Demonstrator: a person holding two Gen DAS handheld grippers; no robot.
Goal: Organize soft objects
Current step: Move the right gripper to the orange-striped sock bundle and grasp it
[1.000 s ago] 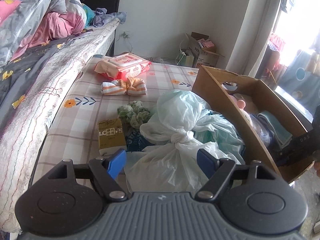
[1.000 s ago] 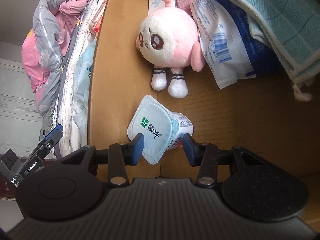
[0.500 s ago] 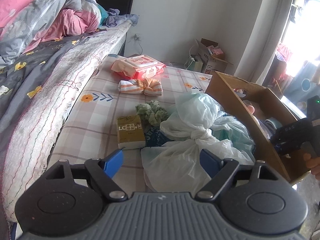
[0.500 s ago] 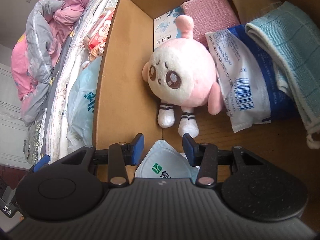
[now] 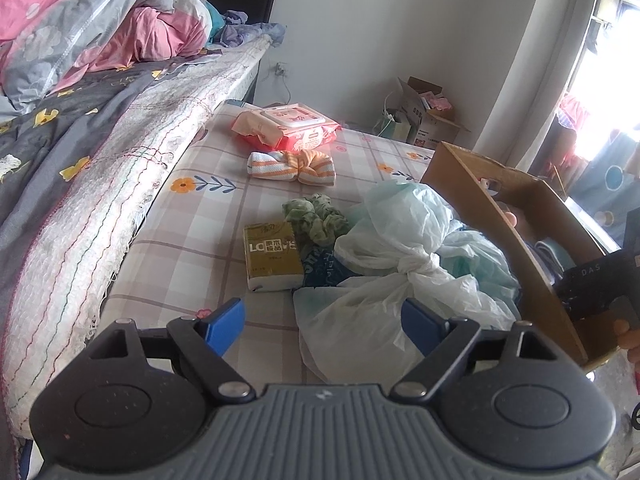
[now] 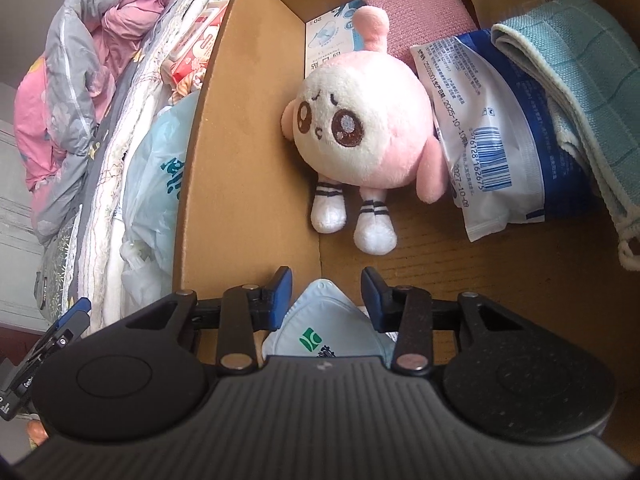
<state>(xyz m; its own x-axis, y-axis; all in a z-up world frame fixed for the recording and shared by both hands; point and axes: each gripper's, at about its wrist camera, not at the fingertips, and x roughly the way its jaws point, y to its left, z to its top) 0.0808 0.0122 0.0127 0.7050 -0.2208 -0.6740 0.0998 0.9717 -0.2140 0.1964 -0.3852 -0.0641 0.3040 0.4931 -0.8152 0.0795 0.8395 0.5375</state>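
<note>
Left claw [image 5: 323,322] has spread wider, empty, knotted plastic bag [image 5: 400,280] just ahead. Right claw [image 6: 326,294], closing, has drawn back from the released yogurt cup [image 6: 324,328]; bag looks next.

Plush toy [image 6: 360,136] lies in the cardboard box [image 6: 240,160], beside a towel [image 6: 576,92]
</note>
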